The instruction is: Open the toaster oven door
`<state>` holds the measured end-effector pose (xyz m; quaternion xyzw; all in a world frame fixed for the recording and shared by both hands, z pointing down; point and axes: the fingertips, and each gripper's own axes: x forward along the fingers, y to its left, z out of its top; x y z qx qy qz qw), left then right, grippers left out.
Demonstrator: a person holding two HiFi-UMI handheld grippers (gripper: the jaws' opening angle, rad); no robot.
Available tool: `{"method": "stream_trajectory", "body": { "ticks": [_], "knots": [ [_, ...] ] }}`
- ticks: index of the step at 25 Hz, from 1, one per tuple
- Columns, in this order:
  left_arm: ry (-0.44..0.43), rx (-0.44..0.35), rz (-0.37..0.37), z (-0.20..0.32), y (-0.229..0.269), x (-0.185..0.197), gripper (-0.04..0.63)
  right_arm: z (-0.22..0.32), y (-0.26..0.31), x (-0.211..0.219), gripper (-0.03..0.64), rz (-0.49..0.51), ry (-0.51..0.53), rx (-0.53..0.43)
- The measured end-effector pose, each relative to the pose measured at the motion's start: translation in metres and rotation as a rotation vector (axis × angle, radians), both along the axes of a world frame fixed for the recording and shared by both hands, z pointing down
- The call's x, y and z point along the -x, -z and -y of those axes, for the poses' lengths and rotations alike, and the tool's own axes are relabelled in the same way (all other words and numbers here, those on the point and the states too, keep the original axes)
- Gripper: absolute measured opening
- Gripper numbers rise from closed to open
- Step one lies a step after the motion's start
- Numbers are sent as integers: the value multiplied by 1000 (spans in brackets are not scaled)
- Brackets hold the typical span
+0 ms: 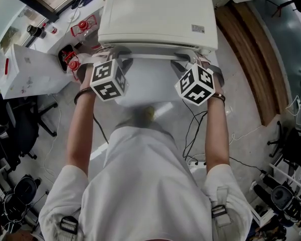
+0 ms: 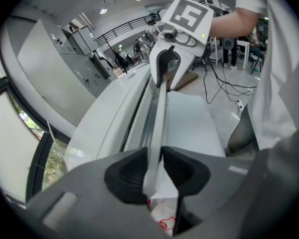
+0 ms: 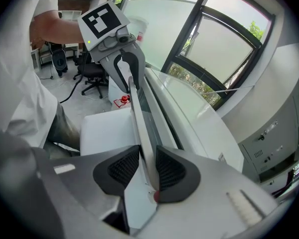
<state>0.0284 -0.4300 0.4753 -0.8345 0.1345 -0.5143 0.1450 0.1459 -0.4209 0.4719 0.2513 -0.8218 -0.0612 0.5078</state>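
Window glass [image 3: 214,49] backs right gripper [image 3: 142,169]'s jaws gripping handle [image 3: 137,118], hidden overhead.

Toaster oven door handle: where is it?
Head view: the long white door handle runs along the front edge of the white toaster oven, its left end in the left gripper, its right in the right gripper.

The toaster oven [image 1: 158,16] sits at the back of the bench [image 1: 145,92], with its handle [image 1: 150,55] running along its front edge. The left gripper [image 2: 153,171] clamps the handle's left end and the right gripper [image 3: 143,168] its right end. The person [image 1: 150,185] stands before the bench. A side table [image 1: 55,41] lies left of the oven, with an office chair [image 1: 20,129] nearer the person.
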Motion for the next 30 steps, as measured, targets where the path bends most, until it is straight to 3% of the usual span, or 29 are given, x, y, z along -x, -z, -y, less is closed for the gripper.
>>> {"method": "stream_trajectory", "body": {
  "ticks": [11,30],
  "knots": [
    [46,-10,-14,-28,-6,2,98,-29,-7,1,101,12,0,5],
    [-63,-66,29,-69,-29,6,78,-68,-28,5,103,23,-50,-39]
  ]
}}
